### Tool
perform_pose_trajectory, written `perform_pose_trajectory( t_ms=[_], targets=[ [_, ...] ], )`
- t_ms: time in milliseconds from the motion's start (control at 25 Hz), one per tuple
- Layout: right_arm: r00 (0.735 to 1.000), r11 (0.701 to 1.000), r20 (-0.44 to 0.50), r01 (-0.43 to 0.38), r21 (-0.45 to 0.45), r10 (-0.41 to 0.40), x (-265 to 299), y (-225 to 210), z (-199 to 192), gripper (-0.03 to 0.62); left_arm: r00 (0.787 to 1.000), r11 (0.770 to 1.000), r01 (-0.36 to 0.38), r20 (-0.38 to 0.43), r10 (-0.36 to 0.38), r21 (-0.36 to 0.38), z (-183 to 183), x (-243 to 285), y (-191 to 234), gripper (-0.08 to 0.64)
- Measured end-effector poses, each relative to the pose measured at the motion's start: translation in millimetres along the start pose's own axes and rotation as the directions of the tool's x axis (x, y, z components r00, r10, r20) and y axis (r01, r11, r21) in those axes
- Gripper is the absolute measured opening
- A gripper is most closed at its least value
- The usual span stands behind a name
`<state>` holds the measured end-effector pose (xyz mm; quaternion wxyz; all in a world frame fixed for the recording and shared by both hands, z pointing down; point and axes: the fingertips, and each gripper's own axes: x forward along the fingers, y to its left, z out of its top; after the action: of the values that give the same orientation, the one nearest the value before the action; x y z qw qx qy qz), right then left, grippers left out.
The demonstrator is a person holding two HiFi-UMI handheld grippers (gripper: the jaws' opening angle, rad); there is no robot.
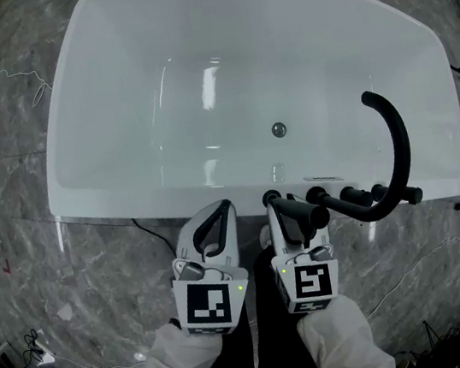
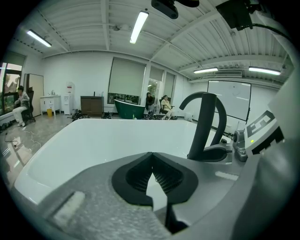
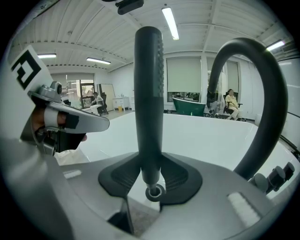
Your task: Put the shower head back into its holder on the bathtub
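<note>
The black shower head (image 3: 149, 103) is a slim wand that stands upright between the pads of my right gripper (image 3: 151, 177), which is shut on its lower part. Its bottom end hangs just over the round holder ring (image 3: 155, 192) on the tub's near rim; I cannot tell whether they touch. From the head view, the right gripper (image 1: 290, 209) carries the shower head (image 1: 302, 213) next to the holder (image 1: 271, 197). My left gripper (image 1: 218, 217) rests beside it over the rim. Its jaws (image 2: 152, 169) meet at the tips with nothing between them.
The white bathtub (image 1: 95, 204) fills the view ahead, with a drain (image 1: 279, 129) in its floor. A tall black arched faucet (image 1: 396, 139) and its knobs (image 1: 349, 196) stand on the rim just right of the holder. Cables lie on the marble floor (image 1: 35, 262).
</note>
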<state>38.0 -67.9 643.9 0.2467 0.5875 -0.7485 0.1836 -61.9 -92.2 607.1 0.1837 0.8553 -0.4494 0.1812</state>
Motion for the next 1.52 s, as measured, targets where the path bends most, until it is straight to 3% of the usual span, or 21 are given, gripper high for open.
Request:
perform_pose_trajectory(
  t_ms=[1520],
  targets=[
    [0.999,1.0,-0.04,-0.02,-0.015,0.02,24.8,0.1,-45.2,0.137,0.999,1.0,0.012,-0.045,-0.013,-0.022,-35.2,14.2,-4.0,-0.001]
  ],
)
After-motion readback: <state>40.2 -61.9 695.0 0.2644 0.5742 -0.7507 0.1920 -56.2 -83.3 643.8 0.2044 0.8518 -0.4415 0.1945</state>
